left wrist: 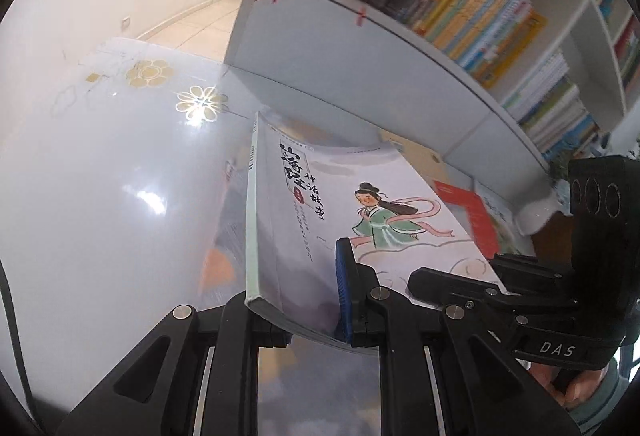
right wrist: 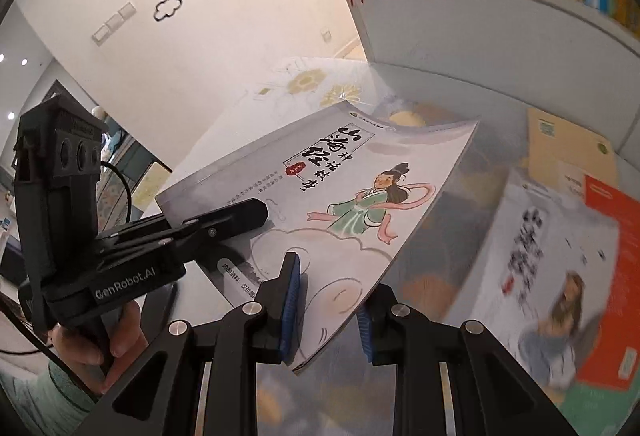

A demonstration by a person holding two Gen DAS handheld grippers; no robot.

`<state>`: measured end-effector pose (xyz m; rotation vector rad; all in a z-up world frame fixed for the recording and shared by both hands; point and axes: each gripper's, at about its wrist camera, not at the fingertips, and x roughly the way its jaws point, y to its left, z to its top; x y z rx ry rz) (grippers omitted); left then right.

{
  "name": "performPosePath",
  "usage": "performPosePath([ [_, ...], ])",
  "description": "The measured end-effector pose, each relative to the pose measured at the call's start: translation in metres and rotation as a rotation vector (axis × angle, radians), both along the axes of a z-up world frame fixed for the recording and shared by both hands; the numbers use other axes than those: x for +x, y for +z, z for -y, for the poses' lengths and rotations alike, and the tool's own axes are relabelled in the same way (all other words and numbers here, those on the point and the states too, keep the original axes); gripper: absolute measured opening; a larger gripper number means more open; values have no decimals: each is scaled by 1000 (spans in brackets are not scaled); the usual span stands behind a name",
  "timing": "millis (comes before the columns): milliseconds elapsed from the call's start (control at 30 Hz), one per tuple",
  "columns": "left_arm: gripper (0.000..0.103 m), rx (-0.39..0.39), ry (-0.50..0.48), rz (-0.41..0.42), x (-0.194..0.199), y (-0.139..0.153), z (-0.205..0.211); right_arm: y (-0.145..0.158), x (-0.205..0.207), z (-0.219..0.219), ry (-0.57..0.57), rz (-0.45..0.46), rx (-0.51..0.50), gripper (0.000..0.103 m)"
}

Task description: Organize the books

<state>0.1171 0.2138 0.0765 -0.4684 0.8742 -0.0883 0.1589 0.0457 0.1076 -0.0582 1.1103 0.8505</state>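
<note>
A thin book (left wrist: 360, 203) with a pale cover showing a girl in a green robe is held tilted above the table by both grippers. My left gripper (left wrist: 292, 300) is shut on its near corner by the spine, its blue pad pressed on the cover and the other finger hidden under the book. My right gripper (right wrist: 328, 316) is shut on the book (right wrist: 360, 195) at its lower edge, a blue pad on each side. The right gripper (left wrist: 452, 284) shows in the left wrist view. The left gripper (right wrist: 224, 220) shows in the right wrist view.
A glossy white table (left wrist: 120, 175) with gold flower prints lies below. A white bookshelf (left wrist: 480, 3) packed with upright books stands behind it. More books (right wrist: 560, 236) lie flat on the table at the right, one yellow (right wrist: 560, 143). A hand (right wrist: 120, 332) grips the left handle.
</note>
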Motion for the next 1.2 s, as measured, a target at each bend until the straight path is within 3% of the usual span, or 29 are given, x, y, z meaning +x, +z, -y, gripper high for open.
performPosePath([
  [267,15,-44,6,-25,30,-35,-21,-37,49,-27,-14,-24,-7,25],
  [500,18,-36,1,-83,12,-56,-14,-71,59,-18,-68,-152,-2,26],
  [667,18,-15,85,-110,-9,-59,-30,-84,57,-17,-85,-196,-41,29],
  [833,18,33,130,-107,-35,-47,-39,-84,43,-17,-73,-205,-60,29],
  [967,21,55,103,-86,-44,-33,-25,-80,27,-12,-72,-228,-38,29],
  [1200,21,68,-58,-24,-58,-1,35,-58,-34,14,-62,-188,-46,29],
])
